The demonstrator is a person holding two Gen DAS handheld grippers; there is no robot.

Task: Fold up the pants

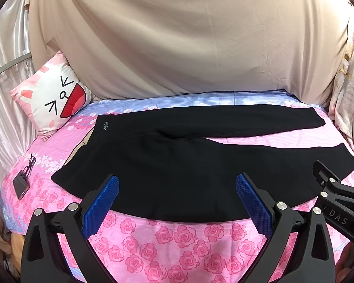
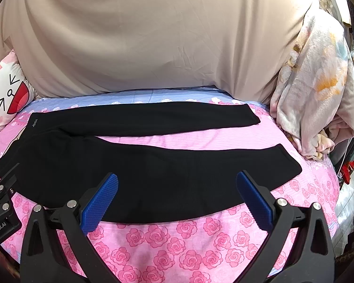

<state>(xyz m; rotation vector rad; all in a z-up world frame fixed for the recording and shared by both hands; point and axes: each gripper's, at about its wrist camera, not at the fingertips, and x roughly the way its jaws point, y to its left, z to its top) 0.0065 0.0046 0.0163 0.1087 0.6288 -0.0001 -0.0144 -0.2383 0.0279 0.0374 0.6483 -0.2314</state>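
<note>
Black pants [image 1: 177, 165] lie flat on the pink rose bedsheet [image 1: 177, 240], waistband to the left, both legs spread out to the right with a gap between them. They also show in the right wrist view [image 2: 141, 165]. My left gripper [image 1: 177, 184] is open and empty, hovering over the near leg close to its front edge. My right gripper [image 2: 177, 184] is open and empty, over the same near leg further right. The right gripper's body shows in the left wrist view [image 1: 337, 198].
A cartoon rabbit pillow [image 1: 54, 99] leans at the back left. A phone with a cable [image 1: 21, 184] lies on the left of the bed. A beige sheet [image 1: 188, 42] hangs behind. A bundled floral blanket [image 2: 313, 94] sits at the right.
</note>
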